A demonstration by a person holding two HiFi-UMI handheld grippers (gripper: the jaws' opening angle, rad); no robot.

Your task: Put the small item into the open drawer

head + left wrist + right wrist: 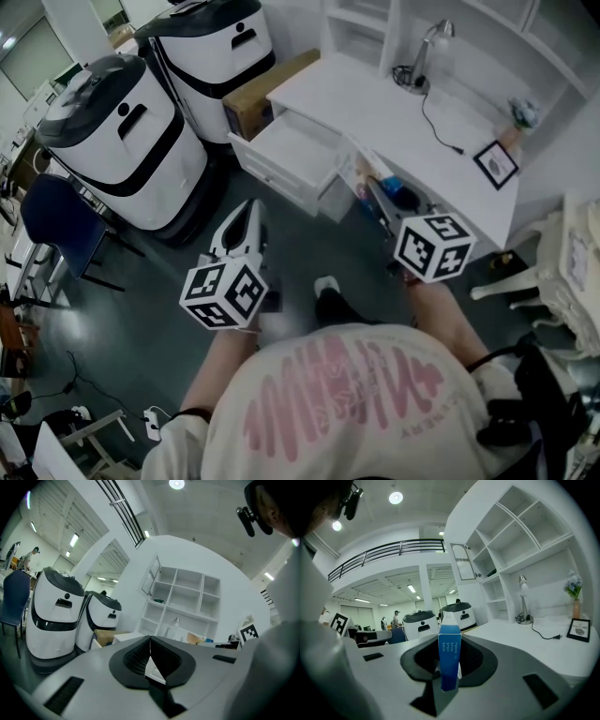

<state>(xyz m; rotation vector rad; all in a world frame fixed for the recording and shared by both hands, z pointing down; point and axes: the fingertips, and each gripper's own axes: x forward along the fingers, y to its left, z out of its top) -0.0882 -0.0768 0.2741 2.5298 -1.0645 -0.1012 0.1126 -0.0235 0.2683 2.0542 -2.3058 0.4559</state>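
Blue card is showing between the jaws of your right tool: it is pinching a small blue box, which is standing upright in the grip with its top poking above the pads. Your left tool is pressed together on nothing, its jaws meeting along one line.

In the head view both tools are hanging over the floor at mid-frame. The left one is pointing toward the white open drawer at upper centre, which is pulled out from the white bench. Just right of it a second drawer is also standing open, with coloured things inside. I cannot tell which one is meant, though the bare one is looking likelier.

The step in hand, as I judge it, is carrying the box over. You should be bringing it in above the drawer's front wall, not at it. You should be lowering it until its base is near the bottom before spreading the jaws, since a tall narrow box is likely to tip if dropped. You should be holding the left tool clear of the rim.
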